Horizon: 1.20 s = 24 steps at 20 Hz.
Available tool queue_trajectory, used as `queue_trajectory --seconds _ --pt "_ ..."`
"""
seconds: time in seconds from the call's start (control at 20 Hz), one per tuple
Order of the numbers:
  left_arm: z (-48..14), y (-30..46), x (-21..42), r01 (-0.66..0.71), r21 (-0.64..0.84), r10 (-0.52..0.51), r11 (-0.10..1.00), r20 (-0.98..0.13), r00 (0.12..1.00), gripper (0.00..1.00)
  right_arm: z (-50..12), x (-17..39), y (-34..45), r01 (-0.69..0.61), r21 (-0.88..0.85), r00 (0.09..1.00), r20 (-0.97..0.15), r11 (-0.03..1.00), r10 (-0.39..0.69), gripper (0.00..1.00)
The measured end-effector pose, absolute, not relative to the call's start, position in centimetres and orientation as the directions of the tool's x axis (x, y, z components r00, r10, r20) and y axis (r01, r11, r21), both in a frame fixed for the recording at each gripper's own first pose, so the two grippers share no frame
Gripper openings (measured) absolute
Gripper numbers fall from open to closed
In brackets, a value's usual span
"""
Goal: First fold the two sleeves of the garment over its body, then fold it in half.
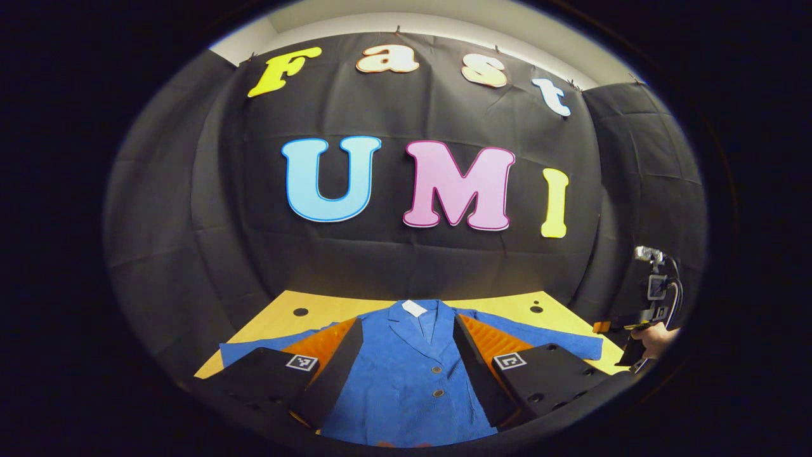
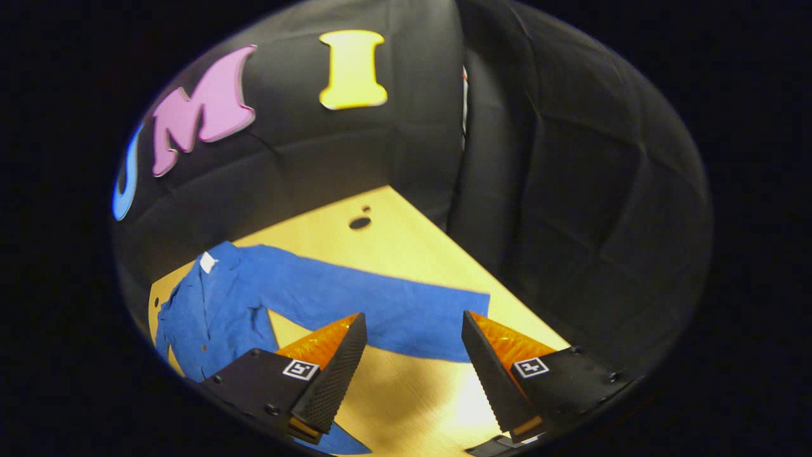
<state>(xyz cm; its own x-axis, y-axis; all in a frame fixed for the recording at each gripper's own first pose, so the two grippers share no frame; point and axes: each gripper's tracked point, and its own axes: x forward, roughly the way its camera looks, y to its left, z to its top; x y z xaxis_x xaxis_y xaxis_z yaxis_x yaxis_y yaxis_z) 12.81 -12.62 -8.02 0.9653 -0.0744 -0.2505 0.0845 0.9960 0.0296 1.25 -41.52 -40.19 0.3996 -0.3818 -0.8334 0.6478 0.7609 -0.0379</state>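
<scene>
A blue jacket lies flat and face up on the yellow table, collar and white label at the far end, both sleeves spread out sideways. My left gripper is open above the jacket's body, its fingers either side of the button front. In the right gripper view the jacket lies to the left and one sleeve stretches to the right. My right gripper is open, with the sleeve's cuff end showing between its fingertips, not gripped. The left gripper view shows the right gripper at the far right, held by a hand.
The black cloth wall closes the table's back and right side. Round holes sit near the table's far corners, one beyond the sleeve. Bare tabletop lies in front of the cuff.
</scene>
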Motion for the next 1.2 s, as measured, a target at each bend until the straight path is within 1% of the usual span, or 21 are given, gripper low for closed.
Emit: queue_trajectory --seconds 0.05,0.15,0.25,0.35,0.5,0.55,0.6,0.65,0.7,0.75,0.8,0.85,0.9,1.0,1.05,1.15,1.2 --pt "-8.2 -13.1 13.0 0.089 0.036 -0.077 0.995 -0.254 0.964 0.83 -42.1 0.8 -42.3 0.669 -0.045 0.358 -0.855 0.742 -0.375 0.96" --pt "-8.2 -13.9 13.5 0.096 0.048 -0.08 0.994 -0.257 0.963 0.82 -44.8 0.7 -43.8 0.696 -0.061 0.311 -0.872 0.716 -0.377 0.97" --pt "-8.5 -14.5 13.8 0.102 0.05 -0.085 0.994 -0.266 0.96 0.83 -46.5 0.3 -45.2 0.707 -0.079 0.271 -0.887 0.702 -0.373 0.96" --pt "-8.8 -15.0 14.1 0.104 0.046 -0.087 0.994 -0.274 0.958 0.83 -48.0 0.0 -45.6 0.73 -0.099 0.204 -0.913 0.677 -0.353 0.96" --pt "-8.9 -15.2 14.4 0.098 0.044 -0.082 0.994 -0.278 0.957 0.82 -49.4 -0.7 -45.8 0.752 -0.074 0.168 -0.939 0.655 -0.299 0.96" --pt "-9.0 -15.2 14.5 0.095 0.043 -0.08 0.995 -0.278 0.957 0.82 -49.2 -0.3 -46.5 0.75 -0.08 0.189 -0.925 0.656 -0.329 0.97" --pt "-9.1 -15.2 14.7 0.093 0.042 -0.078 0.995 -0.281 0.957 0.82 -49.3 -0.3 -46.3 0.742 -0.089 0.18 -0.928 0.664 -0.325 0.97" --pt "-9.2 -15.1 14.7 0.089 0.039 -0.074 0.995 -0.285 0.956 0.83 -49.1 -0.4 -46.0 0.719 -0.106 0.17 -0.931 0.687 -0.322 0.95" --pt "-9.1 -15.1 14.9 0.086 0.034 -0.073 0.996 -0.285 0.956 0.83 -49.1 -0.3 -45.7 0.692 -0.114 0.167 -0.936 0.713 -0.311 0.85" --pt "-9.2 -15.1 14.9 0.083 0.027 -0.072 0.996 -0.284 0.956 0.83 -49.1 -0.5 -45.7 0.679 -0.113 0.167 -0.938 0.726 -0.302 0.86" --pt "-9.3 -15.2 15.0 0.079 0.022 -0.07 0.997 -0.284 0.956 0.83 -49.1 -0.2 -45.6 0.679 -0.11 0.168 -0.939 0.726 -0.3 0.83" --pt "-9.3 -15.2 15.1 0.077 0.019 -0.069 0.997 -0.284 0.956 0.83 -49.4 0.0 -45.6 0.688 -0.109 0.164 -0.94 0.718 -0.3 0.83" --pt "-9.3 -15.2 15.1 0.076 0.019 -0.068 0.997 -0.286 0.956 0.83 -49.4 -0.3 -45.3 0.704 -0.112 0.151 -0.942 0.701 -0.301 0.75" --pt "-9.4 -15.4 15.0 0.076 0.023 -0.067 0.997 -0.286 0.956 0.83 -49.2 0.5 -45.3 0.743 -0.101 0.143 -0.942 0.662 -0.304 0.7" --pt "-9.6 -15.3 14.8 0.075 0.026 -0.064 0.997 -0.289 0.955 0.83 -49.3 0.4 -44.9 0.76 -0.092 0.131 -0.948 0.644 -0.29 0.57" --pt "-9.7 -15.3 14.6 0.073 0.031 -0.06 0.997 -0.294 0.954 0.83 -49.2 0.6 -44.6 0.775 -0.058 0.148 -0.952 0.629 -0.27 0.32" --pt "-9.7 -15.2 14.5 0.071 0.034 -0.058 0.997 -0.296 0.953 0.83 -49.1 0.8 -44.5 0.796 -0.039 0.155 -0.951 0.604 -0.266 0.2"
